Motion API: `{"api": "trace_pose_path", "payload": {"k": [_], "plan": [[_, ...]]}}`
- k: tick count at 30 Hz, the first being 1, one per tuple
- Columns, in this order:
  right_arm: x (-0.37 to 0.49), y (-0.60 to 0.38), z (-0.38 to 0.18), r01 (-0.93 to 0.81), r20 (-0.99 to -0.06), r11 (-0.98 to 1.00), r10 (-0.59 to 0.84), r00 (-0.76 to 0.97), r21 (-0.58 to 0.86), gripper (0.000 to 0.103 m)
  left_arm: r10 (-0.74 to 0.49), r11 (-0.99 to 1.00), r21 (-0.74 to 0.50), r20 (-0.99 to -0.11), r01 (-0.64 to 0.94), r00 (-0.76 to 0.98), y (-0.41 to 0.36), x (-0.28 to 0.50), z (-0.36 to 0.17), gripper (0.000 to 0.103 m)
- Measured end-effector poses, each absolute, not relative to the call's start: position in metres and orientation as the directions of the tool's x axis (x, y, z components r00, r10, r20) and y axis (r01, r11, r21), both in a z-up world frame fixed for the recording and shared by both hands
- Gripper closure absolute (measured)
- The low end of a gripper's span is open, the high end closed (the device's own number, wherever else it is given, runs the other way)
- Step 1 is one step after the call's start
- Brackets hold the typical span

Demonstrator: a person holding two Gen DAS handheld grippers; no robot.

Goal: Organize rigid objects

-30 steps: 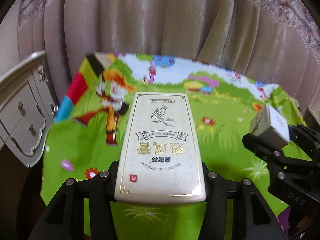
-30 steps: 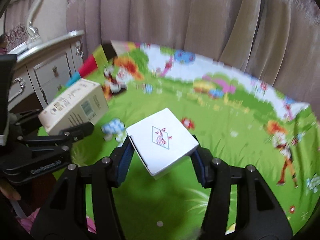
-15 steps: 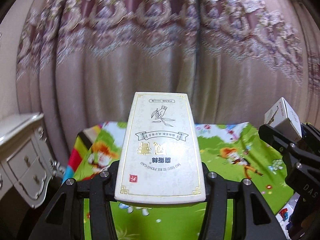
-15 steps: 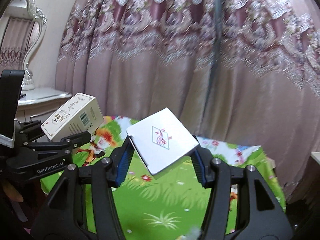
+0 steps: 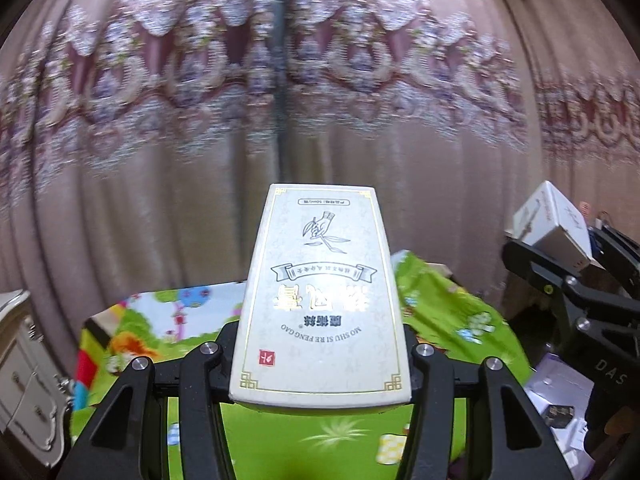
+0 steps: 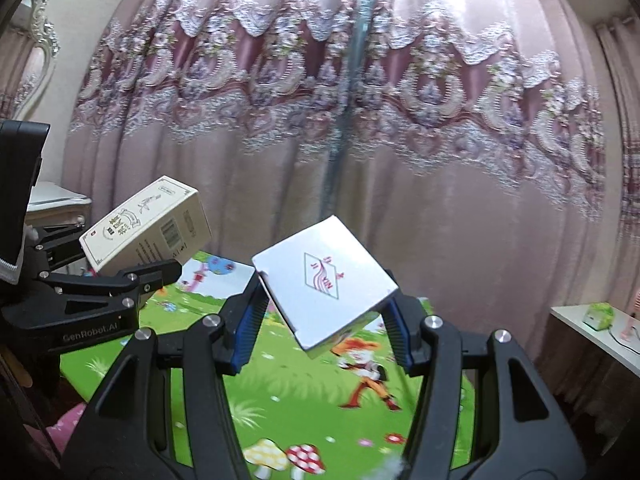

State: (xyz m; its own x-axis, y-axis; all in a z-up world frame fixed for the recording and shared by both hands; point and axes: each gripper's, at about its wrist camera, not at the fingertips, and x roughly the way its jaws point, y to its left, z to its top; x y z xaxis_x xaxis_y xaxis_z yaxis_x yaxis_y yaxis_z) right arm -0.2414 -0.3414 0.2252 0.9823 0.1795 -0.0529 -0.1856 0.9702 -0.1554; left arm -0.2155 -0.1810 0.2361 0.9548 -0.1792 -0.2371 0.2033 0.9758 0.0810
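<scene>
My left gripper [image 5: 320, 344] is shut on a tall cream box with gold lettering [image 5: 320, 296], held lengthwise between the jaws above a green cartoon play mat [image 5: 440, 312]. The same cream box [image 6: 148, 224] shows at the left of the right wrist view, clamped in the left gripper [image 6: 132, 256]. My right gripper [image 6: 324, 320] is shut on a white box with a red diamond logo [image 6: 324, 280], tilted cornerwise between the blue pads [image 6: 250, 320]. That white box [image 5: 552, 224] and the right gripper [image 5: 560, 252] appear at the right edge of the left wrist view.
A pink patterned curtain [image 6: 360, 120] fills the background. A white ornate dresser [image 5: 24, 376] stands at the left of the mat [image 6: 300, 392]. A white table [image 6: 596, 332] with small items sits at the right. Small boxes lie on the floor [image 5: 560, 400] at lower right.
Both grippers have risen and tipped up with their boxes still held, so the curtain now fills most of each view and the mat has dropped low in the frame.
</scene>
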Motion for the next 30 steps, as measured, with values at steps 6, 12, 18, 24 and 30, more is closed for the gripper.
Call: {"api": "trace_pose_path", "payload": {"k": [6, 12, 18, 24, 30], "plan": [[-0.258, -0.380, 0.216, -0.093, -0.084, 0.983, 0.080, 0.993, -0.161, 0.044, -0.306, 0.932, 0.120, -0.250, 0.343, 0.919, -0.238, -0.221, 0.229, 0.051], [-0.279, -0.423, 0.202, 0.022, -0.135, 0.988, -0.043, 0.990, -0.151, 0.044, -0.424, 0.878, 0.093, -0.303, 0.470, 0.853, -0.282, -0.221, 0.215, 0.051], [-0.294, -0.455, 0.196, 0.108, -0.162, 0.984, -0.130, 0.978, -0.140, 0.044, -0.505, 0.824, 0.102, -0.314, 0.558, 0.804, -0.318, -0.231, 0.211, 0.051], [-0.299, -0.489, 0.176, 0.152, -0.259, 0.981, -0.179, 0.949, -0.121, 0.044, -0.581, 0.757, 0.041, -0.415, 0.652, 0.700, -0.352, -0.231, 0.190, 0.051], [-0.294, -0.514, 0.125, 0.189, -0.452, 0.976, -0.217, 0.865, -0.107, 0.044, -0.603, 0.694, -0.019, -0.561, 0.720, 0.567, -0.392, -0.224, 0.139, 0.051]]}}
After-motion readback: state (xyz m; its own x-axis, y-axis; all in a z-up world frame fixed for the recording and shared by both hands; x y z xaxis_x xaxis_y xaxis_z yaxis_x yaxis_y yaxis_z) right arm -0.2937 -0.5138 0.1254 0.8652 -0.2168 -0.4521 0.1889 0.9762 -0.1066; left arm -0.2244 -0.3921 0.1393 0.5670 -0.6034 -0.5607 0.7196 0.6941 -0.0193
